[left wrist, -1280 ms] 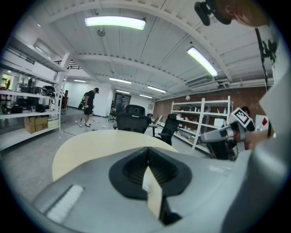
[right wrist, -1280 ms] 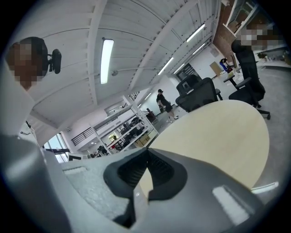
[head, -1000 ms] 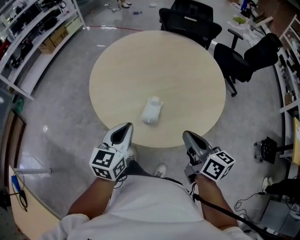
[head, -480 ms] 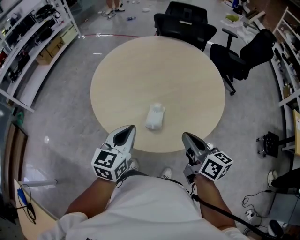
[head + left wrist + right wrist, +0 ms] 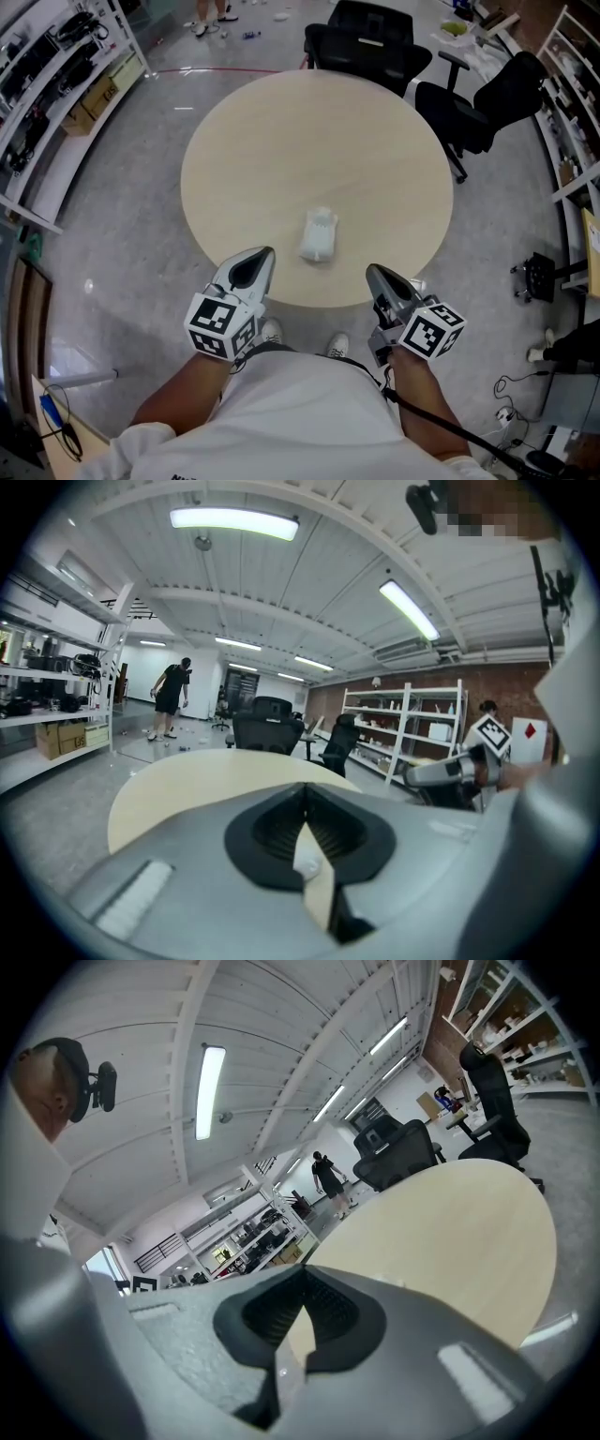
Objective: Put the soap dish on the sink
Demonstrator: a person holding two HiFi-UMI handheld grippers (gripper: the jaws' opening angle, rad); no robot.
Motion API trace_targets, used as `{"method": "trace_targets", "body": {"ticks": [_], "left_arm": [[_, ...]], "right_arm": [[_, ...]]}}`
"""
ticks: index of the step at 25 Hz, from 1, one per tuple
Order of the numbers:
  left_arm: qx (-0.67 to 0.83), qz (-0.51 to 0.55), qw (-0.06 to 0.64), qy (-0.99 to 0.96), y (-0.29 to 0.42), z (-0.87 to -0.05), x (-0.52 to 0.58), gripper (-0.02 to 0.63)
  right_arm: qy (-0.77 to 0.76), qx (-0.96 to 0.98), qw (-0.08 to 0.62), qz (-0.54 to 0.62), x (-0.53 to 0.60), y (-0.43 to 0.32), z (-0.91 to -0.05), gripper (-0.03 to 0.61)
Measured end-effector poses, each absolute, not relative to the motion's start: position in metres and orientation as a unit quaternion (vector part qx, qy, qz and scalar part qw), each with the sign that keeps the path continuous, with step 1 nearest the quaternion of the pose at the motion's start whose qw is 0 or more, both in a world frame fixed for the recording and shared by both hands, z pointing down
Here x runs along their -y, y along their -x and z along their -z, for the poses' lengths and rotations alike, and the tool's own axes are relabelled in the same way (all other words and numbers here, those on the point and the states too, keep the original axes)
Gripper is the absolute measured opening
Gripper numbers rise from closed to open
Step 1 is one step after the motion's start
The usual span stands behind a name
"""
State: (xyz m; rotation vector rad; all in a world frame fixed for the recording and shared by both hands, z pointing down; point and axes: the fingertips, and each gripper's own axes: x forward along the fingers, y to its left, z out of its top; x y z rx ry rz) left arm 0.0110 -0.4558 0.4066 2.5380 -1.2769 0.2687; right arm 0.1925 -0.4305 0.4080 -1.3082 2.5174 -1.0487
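- The white thing (image 5: 317, 235), which I take for the soap dish, lies on the round table (image 5: 281, 122), near the edge closest to the person and about midway between the two grippers.
- I can make out no separate sink. The white thing is too small to tell whether it is the dish alone or the dish set on a small sink.
- The left gripper (image 5: 251, 267) and the right gripper (image 5: 382, 281) hover at the near edge of the table. Both have their jaws together and nothing between them.
- In my judgement this fits two stages: hands coming to take the dish, or hands drawn away after it was set down. The pictures do not settle which.
- The tabletop around the white thing is bare, so there is room on all sides.
- The office chairs (image 5: 370, 42) stand at the far side, well apart, and the shelves (image 5: 56, 66) are far to the left.
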Motion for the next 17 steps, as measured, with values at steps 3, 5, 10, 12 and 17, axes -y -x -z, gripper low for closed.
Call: {"method": "trace_targets", "body": {"ticks": [3,5,10,12,17], "left_arm": [[0.44,-0.091,0.143,-0.882,-0.0086,-0.4058,0.4576,0.008],[0.439,-0.09,0.144,-0.882,-0.0078,-0.4066,0.4584,0.008],[0.437,-0.086,0.145,-0.883,-0.0074,-0.4069,0.457,0.008],[0.437,-0.086,0.146,-0.883,-0.0073,-0.4061,0.4557,0.008],[0.44,-0.085,0.146,-0.882,-0.0033,-0.4051,0.4554,0.008]], "right_arm": [[0.435,-0.829,0.054,0.346,0.4314,-0.1897,-0.4082,0.002],[0.436,-0.829,0.053,0.345,0.4319,-0.1886,-0.4086,0.002],[0.439,-0.829,0.05,0.344,0.4322,-0.1877,-0.4094,0.002],[0.439,-0.828,0.05,0.345,0.4317,-0.1882,-0.4092,0.002],[0.439,-0.828,0.049,0.346,0.4319,-0.1855,-0.4082,0.002]]}}
